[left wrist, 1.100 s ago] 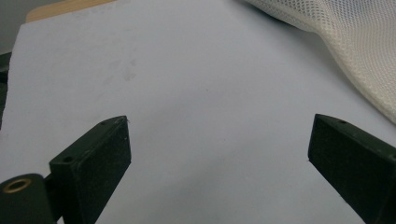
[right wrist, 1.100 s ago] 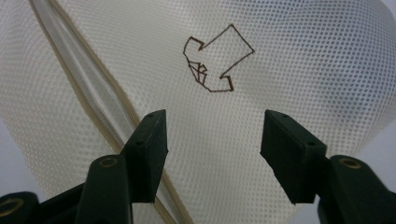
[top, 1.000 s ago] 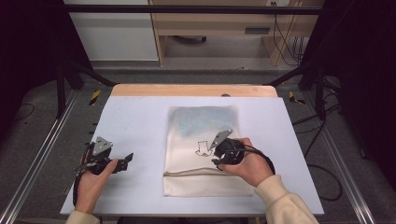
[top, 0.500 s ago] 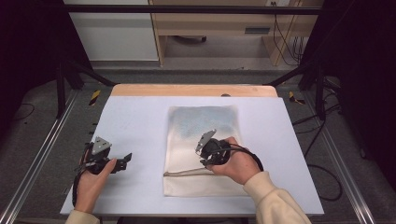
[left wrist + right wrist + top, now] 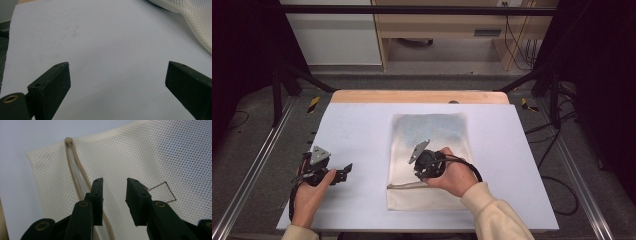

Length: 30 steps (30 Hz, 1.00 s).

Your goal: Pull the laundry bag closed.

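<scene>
White table (image 5: 362,125) bearing one mesh bag (image 5: 432,130), centre-right. Two grippers: right gripper (image 5: 113,195) over its zipper (image 5: 72,167), jaws just narrowing, apparently gripping nothing; left gripper (image 5: 117,80) wide open, empty.

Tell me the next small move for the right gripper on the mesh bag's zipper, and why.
Probably slide the right gripper sideways until the zipper sits between its pads, then close. Its jaws have just been closing but hold nothing: the zipper on the mesh bag runs past the left-hand pad.

Bright table, dark surroundings
Even overhead light falls on the table (image 5: 362,125); shadows are soft, near jaws slightly blurred.
</scene>
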{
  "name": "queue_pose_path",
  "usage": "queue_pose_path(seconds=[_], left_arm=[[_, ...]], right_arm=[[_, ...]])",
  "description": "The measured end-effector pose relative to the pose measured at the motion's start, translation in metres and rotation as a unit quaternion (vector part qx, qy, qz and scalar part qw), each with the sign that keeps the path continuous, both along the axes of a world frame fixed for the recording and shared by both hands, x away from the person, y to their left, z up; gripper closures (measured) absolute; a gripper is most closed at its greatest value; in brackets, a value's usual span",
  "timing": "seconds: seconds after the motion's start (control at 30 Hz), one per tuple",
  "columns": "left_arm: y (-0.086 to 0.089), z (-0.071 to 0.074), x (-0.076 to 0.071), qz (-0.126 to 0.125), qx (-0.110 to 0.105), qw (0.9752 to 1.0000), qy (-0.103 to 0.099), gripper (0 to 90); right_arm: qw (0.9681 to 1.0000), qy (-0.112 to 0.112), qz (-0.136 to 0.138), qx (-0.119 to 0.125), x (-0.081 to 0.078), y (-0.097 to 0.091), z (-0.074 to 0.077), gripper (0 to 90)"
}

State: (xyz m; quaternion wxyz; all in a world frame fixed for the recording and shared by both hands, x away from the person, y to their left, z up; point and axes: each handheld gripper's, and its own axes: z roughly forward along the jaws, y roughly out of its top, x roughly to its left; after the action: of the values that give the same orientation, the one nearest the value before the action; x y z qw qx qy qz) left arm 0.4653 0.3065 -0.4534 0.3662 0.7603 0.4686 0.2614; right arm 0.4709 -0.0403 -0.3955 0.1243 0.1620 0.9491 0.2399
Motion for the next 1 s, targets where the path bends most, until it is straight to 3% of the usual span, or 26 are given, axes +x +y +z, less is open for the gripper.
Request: queue_pose_path(seconds=[0.37,0.67,1.0], left_arm=[[0.000,0.000,0.001,-0.008,-0.002,0.9998,0.017,7.5],[-0.001,0.000,0.001,-0.009,0.000,0.9998,0.016,7.5],[-0.002,0.000,0.001,-0.013,0.002,0.9997,0.018,7.8]], right_arm=[[0.9995,0.016,0.021,0.015,-0.002,0.026,-0.009,70.7],[0.9985,0.031,0.040,0.017,-0.005,0.053,-0.017,71.7],[0.9973,0.045,0.052,0.025,-0.007,0.071,-0.022,72.7]])
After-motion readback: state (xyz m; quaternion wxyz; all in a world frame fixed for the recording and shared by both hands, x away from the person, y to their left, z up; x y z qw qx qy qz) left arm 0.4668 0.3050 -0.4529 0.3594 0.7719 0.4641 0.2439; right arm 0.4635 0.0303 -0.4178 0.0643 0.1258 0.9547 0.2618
